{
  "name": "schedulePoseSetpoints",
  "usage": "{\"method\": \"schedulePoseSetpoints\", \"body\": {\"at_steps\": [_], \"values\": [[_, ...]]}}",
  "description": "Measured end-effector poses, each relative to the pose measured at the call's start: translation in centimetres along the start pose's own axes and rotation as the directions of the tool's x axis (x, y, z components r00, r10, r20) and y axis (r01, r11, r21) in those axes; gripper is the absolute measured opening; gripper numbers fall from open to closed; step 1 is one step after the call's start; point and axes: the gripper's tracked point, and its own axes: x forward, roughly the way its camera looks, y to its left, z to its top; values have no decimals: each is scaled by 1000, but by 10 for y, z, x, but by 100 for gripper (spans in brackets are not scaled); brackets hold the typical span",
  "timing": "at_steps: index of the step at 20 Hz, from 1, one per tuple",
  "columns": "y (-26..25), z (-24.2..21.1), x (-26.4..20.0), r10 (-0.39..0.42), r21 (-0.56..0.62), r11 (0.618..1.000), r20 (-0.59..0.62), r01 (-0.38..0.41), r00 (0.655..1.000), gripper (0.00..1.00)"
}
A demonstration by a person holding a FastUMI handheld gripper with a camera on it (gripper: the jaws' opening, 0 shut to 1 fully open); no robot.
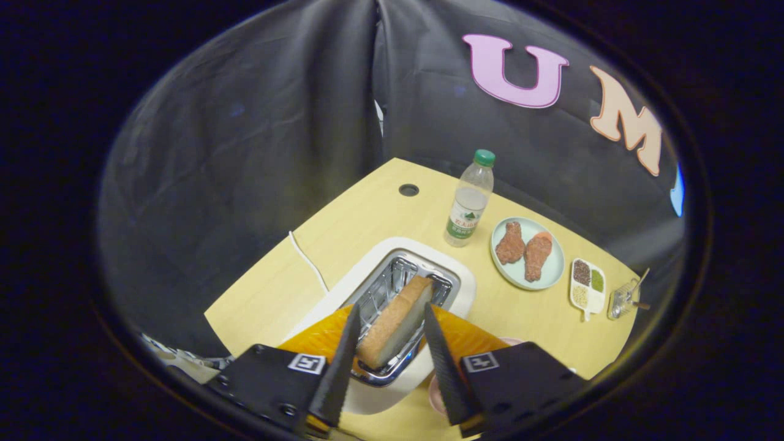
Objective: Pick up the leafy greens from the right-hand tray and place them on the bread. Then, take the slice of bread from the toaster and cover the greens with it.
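Two fingers of the tongs [387, 335] stand apart on either side of the bread slice [395, 331], which tilts up out of the toaster [456, 285]; whether they press on it I cannot tell. Left of the toaster a white cord [308, 261] trails toward the counter [343, 226] edge. Rightward along the far edge stand a water bottle [470, 199], a plate [554, 269] with two drumsticks [524, 248], a small seasoning dish [588, 288] and a wire rack [625, 299].

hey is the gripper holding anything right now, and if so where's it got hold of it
Not clearly. The gripper straddles the bread slice standing in the toaster, one finger along each broad face near its top, but actual contact cannot be told.
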Motion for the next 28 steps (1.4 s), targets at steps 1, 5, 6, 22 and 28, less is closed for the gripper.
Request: {"method": "schedulePoseSetpoints", "body": {"at_steps": [1, 5, 6, 22, 28], "values": [[-3, -1, 1, -10, 2, 1000, 0, 10, 1000, 47], [-10, 5, 0, -29, 56, 998, 2, 29, 1000, 17], [-10, 2, -6, -20, 83, 996, 0, 20, 1000, 11], [-81, 36, -100, -75, 232, 973, 244, 16, 967, 11], [-122, -29, -83, -109, 326, 944, 171, 48, 979, 11]]}}
